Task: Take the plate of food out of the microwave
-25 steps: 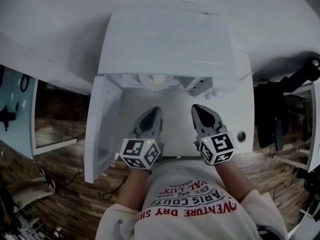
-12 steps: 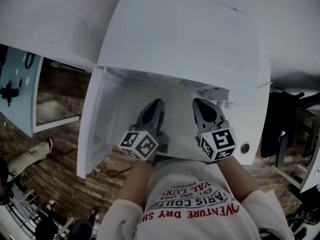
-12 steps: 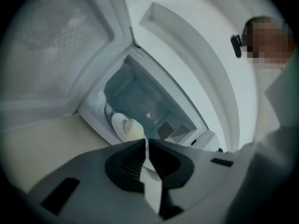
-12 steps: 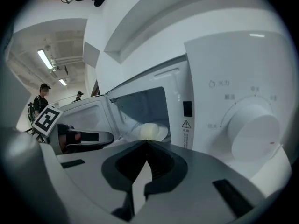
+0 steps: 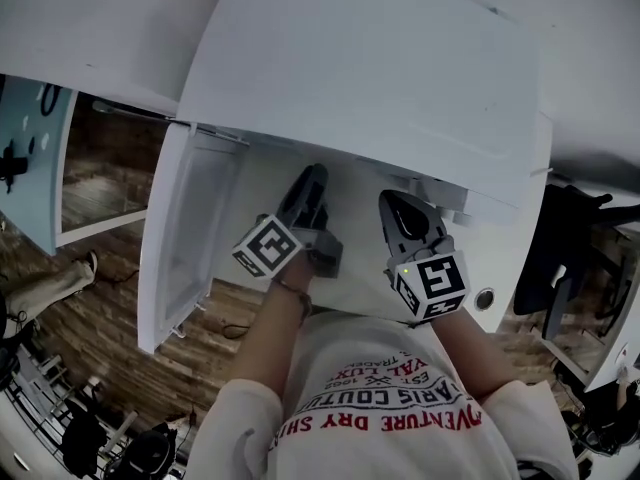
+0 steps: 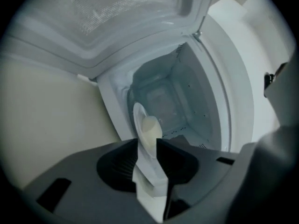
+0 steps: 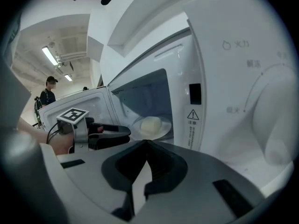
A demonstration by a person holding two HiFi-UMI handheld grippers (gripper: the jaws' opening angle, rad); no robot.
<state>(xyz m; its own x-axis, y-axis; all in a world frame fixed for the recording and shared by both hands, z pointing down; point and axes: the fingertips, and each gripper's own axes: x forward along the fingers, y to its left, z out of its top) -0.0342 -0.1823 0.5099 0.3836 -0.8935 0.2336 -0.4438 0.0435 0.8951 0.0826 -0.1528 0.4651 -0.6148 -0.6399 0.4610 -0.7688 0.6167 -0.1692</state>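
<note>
Left gripper [image 6: 147,143], its dark ribbed jaws just opened with nothing between them, faces a round white plate [image 6: 136,113] of pale domed food [image 6: 150,127] straight ahead; right gripper [image 7: 147,143] jaws meet.

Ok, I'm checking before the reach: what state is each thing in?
White microwave door: swung open.
White round plate: inside the microwave, pale food on it.
Left gripper: jaws have just been opening, nothing between them.
Right gripper: jaws shut, empty.
</note>
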